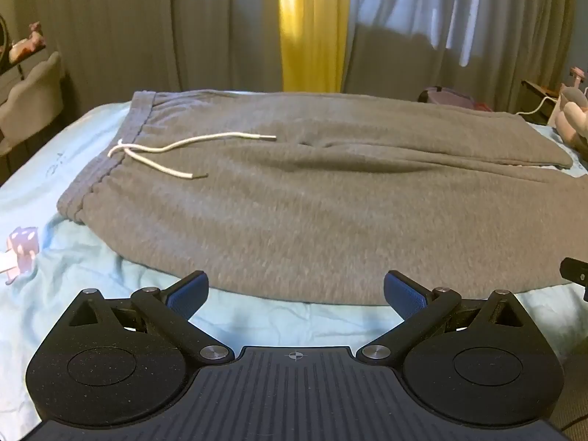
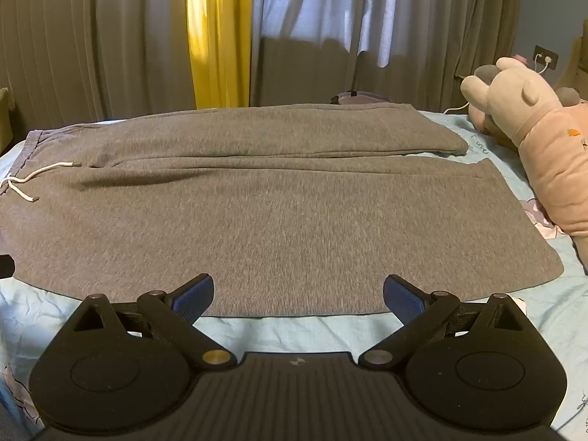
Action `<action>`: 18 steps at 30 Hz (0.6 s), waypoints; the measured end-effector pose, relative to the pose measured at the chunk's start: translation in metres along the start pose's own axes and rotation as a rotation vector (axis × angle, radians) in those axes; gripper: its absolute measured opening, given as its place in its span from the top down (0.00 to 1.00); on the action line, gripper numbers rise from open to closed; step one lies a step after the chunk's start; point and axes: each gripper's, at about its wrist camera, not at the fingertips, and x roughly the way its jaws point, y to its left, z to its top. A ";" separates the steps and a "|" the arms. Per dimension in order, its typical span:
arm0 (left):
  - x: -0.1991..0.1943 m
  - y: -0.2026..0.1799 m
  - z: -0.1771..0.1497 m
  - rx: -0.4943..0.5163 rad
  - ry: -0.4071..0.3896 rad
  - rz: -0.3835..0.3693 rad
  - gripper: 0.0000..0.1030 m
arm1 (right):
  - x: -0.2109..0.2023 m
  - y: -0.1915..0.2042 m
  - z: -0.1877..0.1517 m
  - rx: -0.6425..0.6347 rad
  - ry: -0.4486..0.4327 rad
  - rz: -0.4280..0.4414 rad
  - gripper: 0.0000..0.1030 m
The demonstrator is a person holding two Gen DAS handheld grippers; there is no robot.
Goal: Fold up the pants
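Grey sweatpants (image 1: 294, 198) lie flat on a light blue bed sheet (image 1: 92, 275), waistband at the left with a white drawstring (image 1: 161, 150), legs running right. In the right wrist view the pants (image 2: 279, 213) show both legs side by side, cuffs at the right. My left gripper (image 1: 296, 290) is open and empty, just above the near edge of the pants near the waist end. My right gripper (image 2: 298, 292) is open and empty, at the near edge of the near leg.
A pink and beige plush toy (image 2: 540, 139) lies on the bed at the right, close to the leg cuffs. Grey and yellow curtains (image 1: 312, 25) hang behind the bed. A chair (image 1: 29, 92) stands at the far left. The sheet (image 2: 294, 330) shows in front of the pants.
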 end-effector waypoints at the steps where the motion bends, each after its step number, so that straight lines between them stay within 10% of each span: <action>1: 0.000 0.000 0.000 -0.002 0.000 0.001 0.00 | 0.000 -0.001 0.000 0.002 0.000 0.002 0.04; 18: 0.000 0.002 -0.001 -0.017 0.005 -0.001 0.00 | -0.001 -0.002 0.000 0.004 -0.001 0.004 0.04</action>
